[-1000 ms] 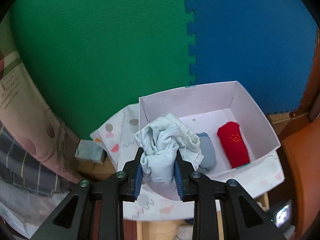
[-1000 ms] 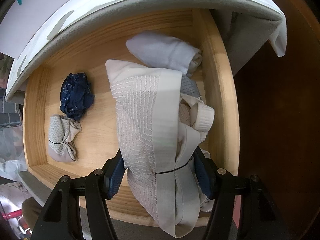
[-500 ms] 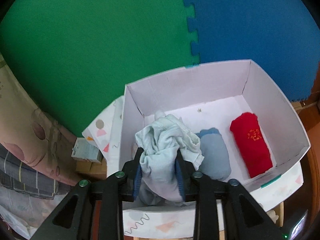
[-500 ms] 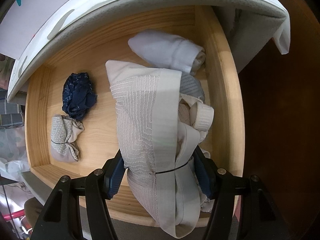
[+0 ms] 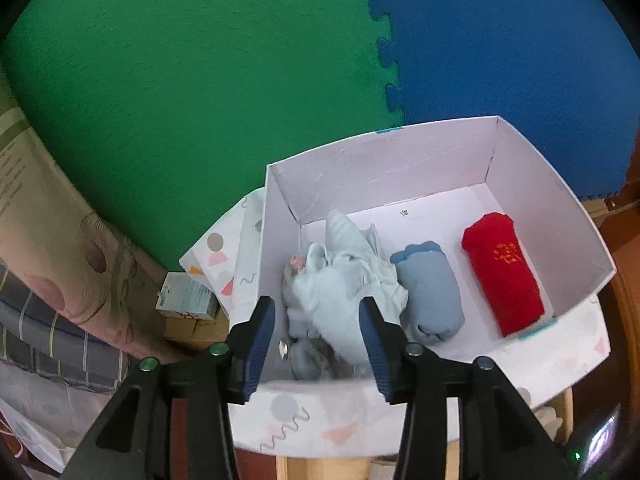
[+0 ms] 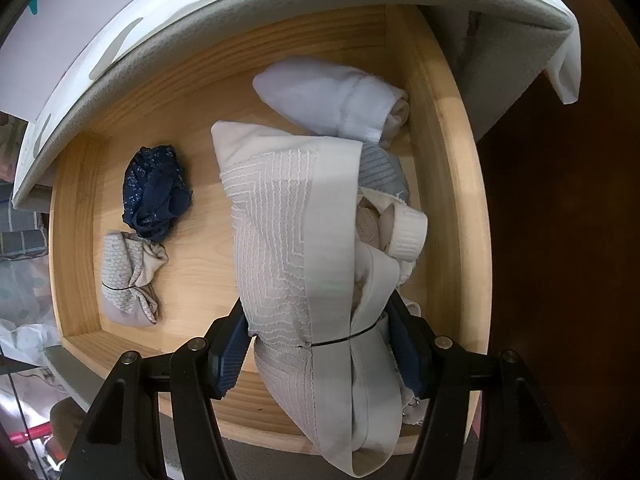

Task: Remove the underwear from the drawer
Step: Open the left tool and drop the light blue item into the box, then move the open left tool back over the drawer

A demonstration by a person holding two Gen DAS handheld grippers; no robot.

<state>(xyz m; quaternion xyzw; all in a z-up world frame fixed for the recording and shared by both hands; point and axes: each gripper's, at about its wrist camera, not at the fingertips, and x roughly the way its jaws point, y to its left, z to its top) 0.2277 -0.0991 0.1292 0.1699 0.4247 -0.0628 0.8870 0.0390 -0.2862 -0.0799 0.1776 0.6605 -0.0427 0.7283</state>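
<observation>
Left gripper point(image 5: 316, 340) jaws opening, pale blue underwear point(image 5: 344, 280) loose between pads, lying in white box point(image 5: 380, 168) left of blue roll point(image 5: 432, 292). Right gripper point(image 6: 320, 344) clamps grey banded underwear bundle point(image 6: 288, 240), long axis along the fingers, above wooden drawer point(image 6: 448, 152), probably lifted clear

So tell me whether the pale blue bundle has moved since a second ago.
Yes. The pale blue bundle has dropped into the white box, beside the blue roll.
</observation>
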